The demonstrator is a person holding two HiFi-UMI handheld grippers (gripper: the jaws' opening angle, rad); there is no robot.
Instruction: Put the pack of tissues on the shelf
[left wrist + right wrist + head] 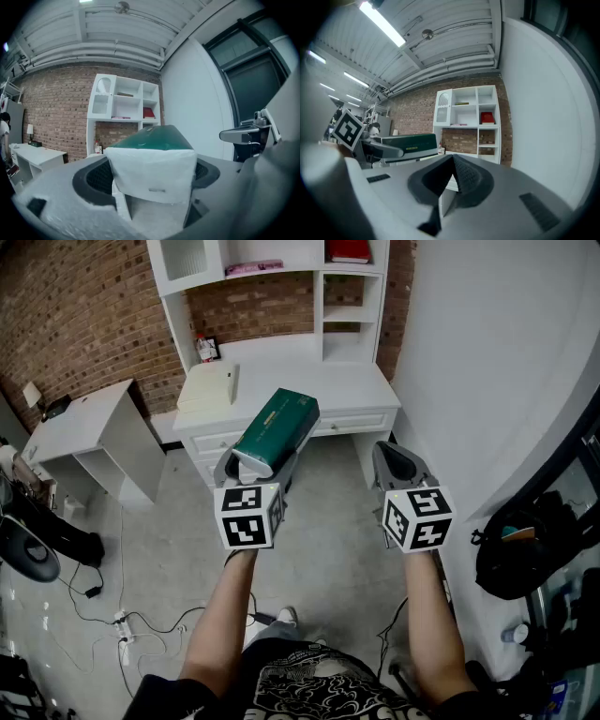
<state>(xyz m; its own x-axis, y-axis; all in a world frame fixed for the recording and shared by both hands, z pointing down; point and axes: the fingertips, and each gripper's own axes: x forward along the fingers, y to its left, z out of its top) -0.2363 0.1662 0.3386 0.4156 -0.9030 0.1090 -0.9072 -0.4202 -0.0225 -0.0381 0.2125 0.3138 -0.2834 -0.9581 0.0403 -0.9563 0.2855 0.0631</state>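
Left gripper [255, 465] is clamping the green pack of tissues [278, 426] by its white end, facing the white shelf [319, 315]. Right gripper [401, 463] is hovering alongside, jaws pressed together.

We see the pack of tissues [275, 432] dark green with a white end. The shelf [318, 315] is white against a red-brown brick wall [75, 315], with a red book [348, 249] at upper right. The left claw [255, 463] and right claw [398, 460] are grey, their cubes [248, 515] patterned in black-and-white squares.

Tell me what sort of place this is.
Likely a home office or studio: a white desk with a shelf unit against a brick wall, a second white table, and cables across the floor.
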